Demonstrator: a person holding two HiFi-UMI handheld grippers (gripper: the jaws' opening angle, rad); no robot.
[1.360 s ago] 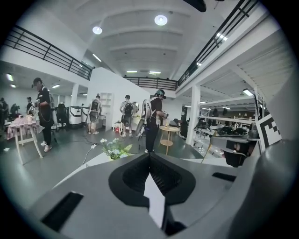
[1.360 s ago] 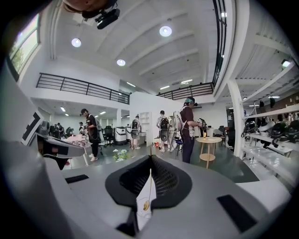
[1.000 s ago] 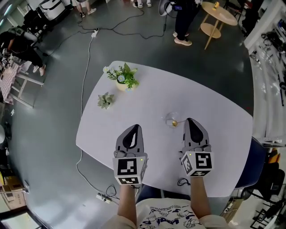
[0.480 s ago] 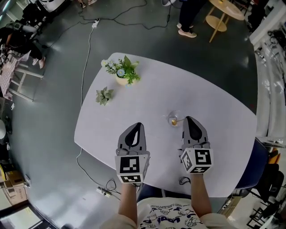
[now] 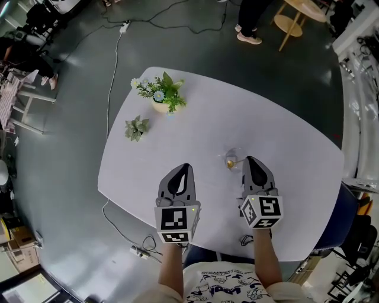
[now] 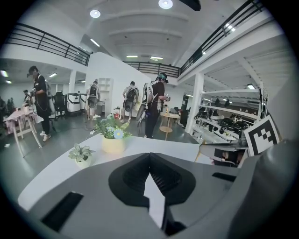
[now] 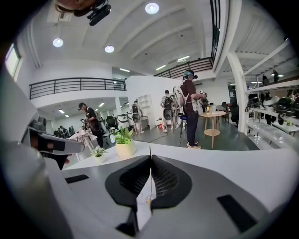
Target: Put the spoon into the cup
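Note:
A clear glass cup (image 5: 231,156) stands on the white table (image 5: 284,154), just left of my right gripper's tip. A gold spoon (image 5: 230,161) shows inside the cup's outline. Its thin handle leans right, toward that gripper. My right gripper (image 5: 251,160) hovers beside the cup with its jaws closed, and I cannot tell whether it touches the handle. In the right gripper view the jaws (image 7: 150,158) meet in a thin slit and hide the cup. My left gripper (image 5: 183,169) hangs over bare table to the left, shut and holding nothing (image 6: 150,155).
A potted flower plant (image 5: 161,99) and a small green plant (image 5: 136,128) stand at the table's far left. A cable (image 5: 241,240) hangs at the near edge. A blue chair (image 5: 330,220) sits at the right. People stand on the floor beyond the table, near a round wooden side table (image 5: 299,18).
Both grippers have sunk a little toward the table and stay shut. The cup and the spoon have kept their place on the table.

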